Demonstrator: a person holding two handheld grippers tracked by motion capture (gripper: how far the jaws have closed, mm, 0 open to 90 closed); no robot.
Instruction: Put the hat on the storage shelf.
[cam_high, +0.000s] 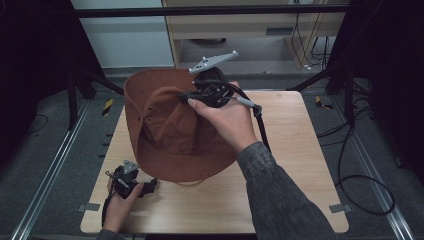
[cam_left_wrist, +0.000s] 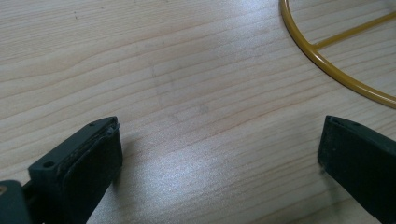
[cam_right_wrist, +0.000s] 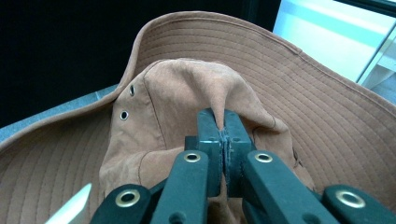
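Note:
A brown wide-brimmed hat (cam_high: 165, 125) is held tilted over the wooden table (cam_high: 290, 165), its brim standing up at the far side. My right gripper (cam_high: 187, 97) is shut on a pinched fold of the hat's crown (cam_right_wrist: 187, 88), the cloth squeezed between its jaws (cam_right_wrist: 223, 135). Near the table's front left corner my left gripper (cam_high: 150, 186) rests low in a hand, open, with bare wood between its two black fingers (cam_left_wrist: 88, 158). A yellow wire ring (cam_left_wrist: 327, 65) lies on the table just beyond the left gripper.
A black cable (cam_high: 262, 130) trails from the right gripper over the table. Metal rails (cam_high: 45, 180) run along both sides of the table. Dark stands and loose cables (cam_high: 360, 185) lie on the floor to the right.

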